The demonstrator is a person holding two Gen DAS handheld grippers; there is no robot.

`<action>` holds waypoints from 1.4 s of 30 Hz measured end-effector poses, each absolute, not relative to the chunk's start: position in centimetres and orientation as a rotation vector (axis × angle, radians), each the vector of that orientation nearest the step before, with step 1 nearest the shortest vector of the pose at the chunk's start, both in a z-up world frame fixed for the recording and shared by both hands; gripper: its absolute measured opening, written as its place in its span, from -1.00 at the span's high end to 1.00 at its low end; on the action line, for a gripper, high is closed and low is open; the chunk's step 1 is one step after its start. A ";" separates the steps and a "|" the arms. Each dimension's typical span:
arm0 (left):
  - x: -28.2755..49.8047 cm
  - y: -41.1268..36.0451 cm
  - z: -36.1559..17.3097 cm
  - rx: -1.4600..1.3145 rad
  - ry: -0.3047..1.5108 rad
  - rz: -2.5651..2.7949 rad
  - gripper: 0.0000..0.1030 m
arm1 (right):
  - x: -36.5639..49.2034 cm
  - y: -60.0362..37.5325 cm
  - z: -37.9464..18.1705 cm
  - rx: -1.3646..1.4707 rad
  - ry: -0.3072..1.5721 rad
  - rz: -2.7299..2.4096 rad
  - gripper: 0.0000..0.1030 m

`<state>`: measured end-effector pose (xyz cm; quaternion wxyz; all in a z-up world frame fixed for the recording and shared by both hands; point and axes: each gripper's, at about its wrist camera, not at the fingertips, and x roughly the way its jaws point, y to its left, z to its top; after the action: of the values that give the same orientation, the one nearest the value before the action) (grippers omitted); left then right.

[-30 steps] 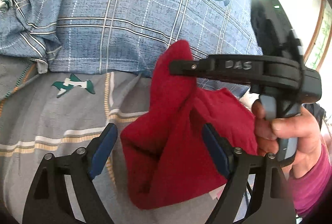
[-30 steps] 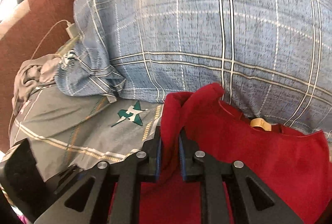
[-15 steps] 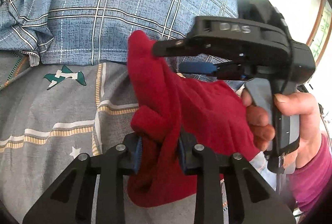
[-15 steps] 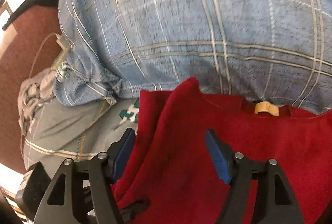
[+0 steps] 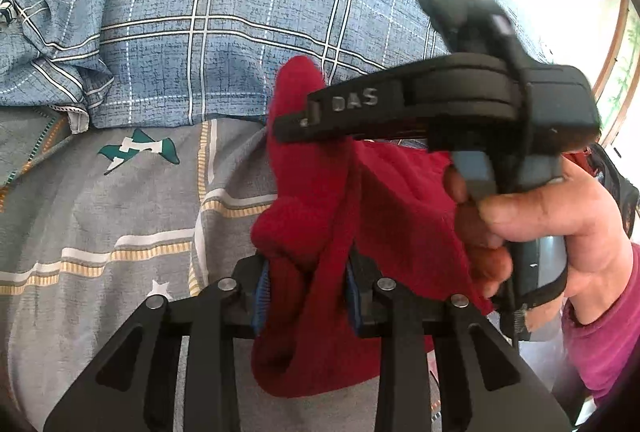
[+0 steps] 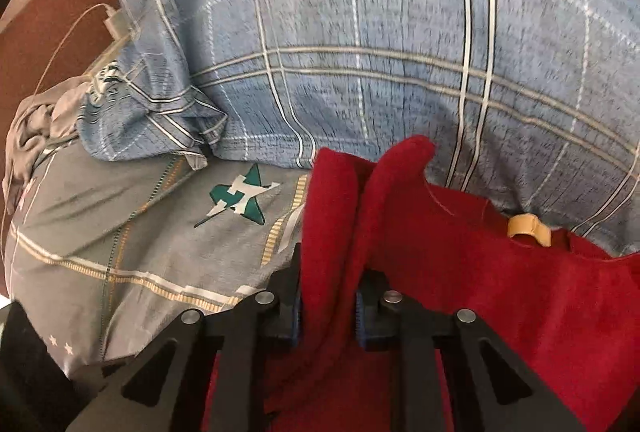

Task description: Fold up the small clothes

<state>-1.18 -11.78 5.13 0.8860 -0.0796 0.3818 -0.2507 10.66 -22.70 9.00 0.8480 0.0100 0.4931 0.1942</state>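
Both the left tongs [image 5: 306, 298] and the right tongs [image 6: 328, 306], which have just been closing, pinch bunched folds of the red garment [image 5: 320, 192] above the grey bedsheet [image 5: 100, 212], so the re-gripping step seems finished; next likely comes laying it flat.

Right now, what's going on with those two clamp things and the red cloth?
Left gripper pinching red garment, jaws just eased slightly. Right gripper just closed on a bunched fold. Garment lifted off grey bedsheet; blue plaid pillow behind, nothing blocking.
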 end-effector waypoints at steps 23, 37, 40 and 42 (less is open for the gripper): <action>-3.8 -15.4 9.4 -0.159 0.790 -0.552 0.69 | 8.0 -28.7 14.7 0.062 0.962 0.439 0.69; -4.4 -27.0 13.6 -0.034 0.811 -0.674 0.72 | 6.6 -40.5 16.8 0.115 0.924 0.305 0.71; -4.4 -29.7 13.4 -0.006 0.821 -0.700 0.73 | 6.5 -42.8 16.6 0.130 0.925 0.281 0.72; -4.3 -31.7 12.7 0.014 0.835 -0.719 0.73 | 6.5 -44.4 16.1 0.143 0.930 0.261 0.72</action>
<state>-4.29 -31.69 12.72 0.8521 0.0068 0.3967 -0.3414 6.50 -44.44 16.11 0.8832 0.0688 0.4466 0.1253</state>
